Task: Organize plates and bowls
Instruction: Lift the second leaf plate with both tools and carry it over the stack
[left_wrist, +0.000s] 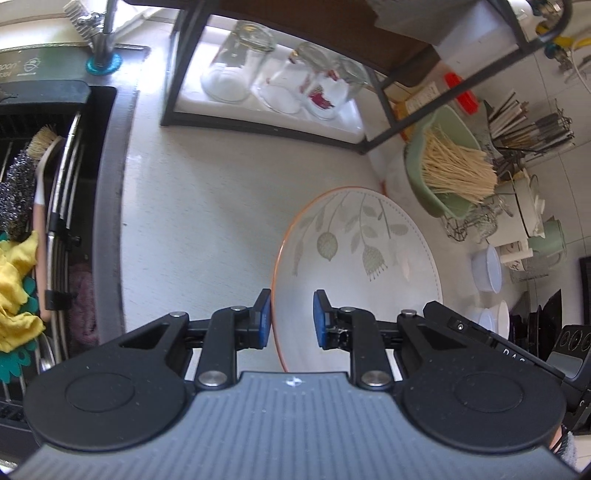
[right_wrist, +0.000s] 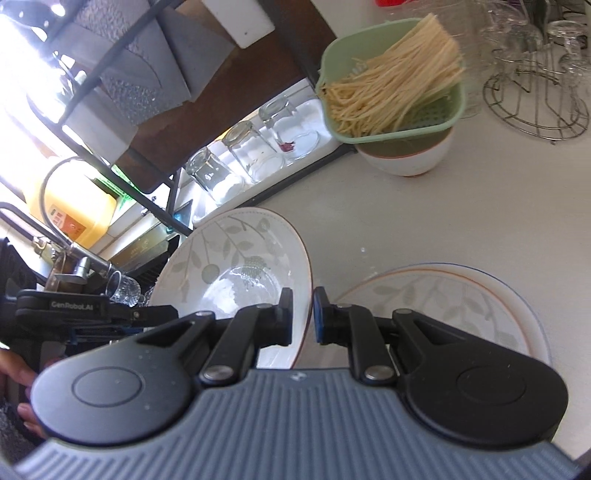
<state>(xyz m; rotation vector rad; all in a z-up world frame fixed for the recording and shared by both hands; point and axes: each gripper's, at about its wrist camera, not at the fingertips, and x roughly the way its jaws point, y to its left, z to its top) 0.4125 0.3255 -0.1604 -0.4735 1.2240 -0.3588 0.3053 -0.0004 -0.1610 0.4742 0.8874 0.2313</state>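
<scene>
A white ceramic bowl with an orange rim and a grey leaf-and-flower pattern (right_wrist: 236, 266) is held tilted above the pale speckled desk (right_wrist: 424, 221), gripped from two sides. In the right wrist view the right tool (right_wrist: 303, 317) is seen clamped on the bowl's rim, its blue pads pressed against the thin wall from inside and outside. In the left wrist view the left tool (left_wrist: 291, 319) is set over the opposite rim of the same bowl (left_wrist: 362, 258); the orange edge passes between the pads, the outer pad lies against the wall, and a small gap can be seen beside the inner pad, so whether a firm grip is made cannot be told. The black body of the left tool is also visible at the left edge of the right wrist view, with part of a hand (right_wrist: 22, 373) beneath it. On the desk just beside the right tool a stack of flat plates with the same leaf pattern (right_wrist: 454, 306) is seen. Farther back, a pale green plastic strainer filled with thin cream noodles (right_wrist: 391, 92) is rested on a white bowl (right_wrist: 406, 158). Clear glass jars (left_wrist: 236, 66) are stood upside down on the lower shelf of a dark metal rack (left_wrist: 258, 125). A black sink (left_wrist: 55, 184) holding a brush and a yellow cloth is seen to the left.
</scene>
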